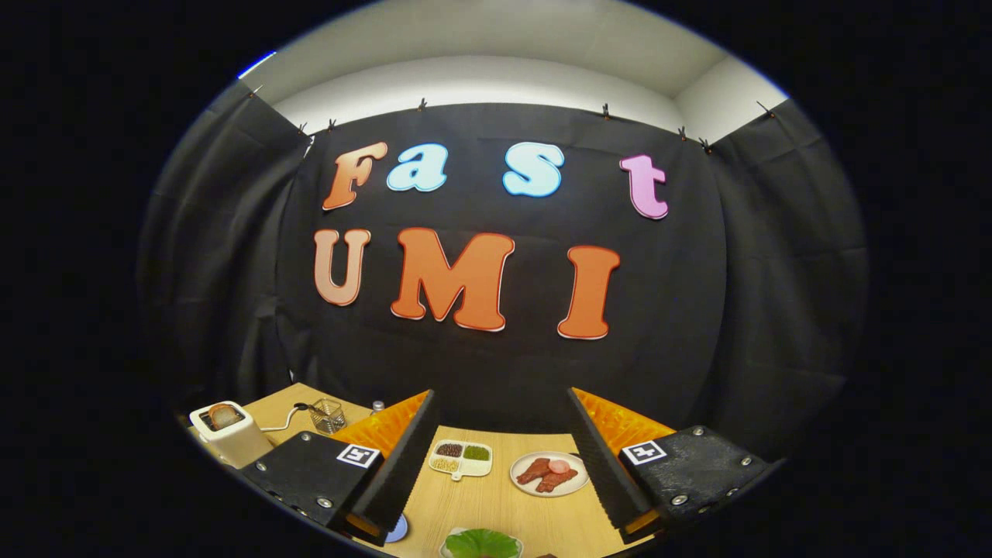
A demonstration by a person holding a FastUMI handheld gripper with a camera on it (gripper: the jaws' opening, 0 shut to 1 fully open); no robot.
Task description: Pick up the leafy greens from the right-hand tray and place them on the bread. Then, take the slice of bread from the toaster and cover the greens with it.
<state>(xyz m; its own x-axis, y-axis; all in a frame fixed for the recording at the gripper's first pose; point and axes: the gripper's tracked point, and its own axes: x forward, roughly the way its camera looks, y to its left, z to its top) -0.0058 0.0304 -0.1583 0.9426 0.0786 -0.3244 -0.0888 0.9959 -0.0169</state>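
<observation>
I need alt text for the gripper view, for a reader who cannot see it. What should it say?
The gripper is open above a wooden table, holding nothing. Leafy greens lie in a tray between the fingers, with a compartment dish and a plate of meat beyond. A toaster with bread stands far left.

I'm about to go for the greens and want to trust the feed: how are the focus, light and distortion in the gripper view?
Gripper view: sharp overall, evenly lit, no glare on the wooden table; fisheye bends the edges, shrinking the white toaster; the green leafy vegetable is cropped between the open black gripper fingers.
</observation>
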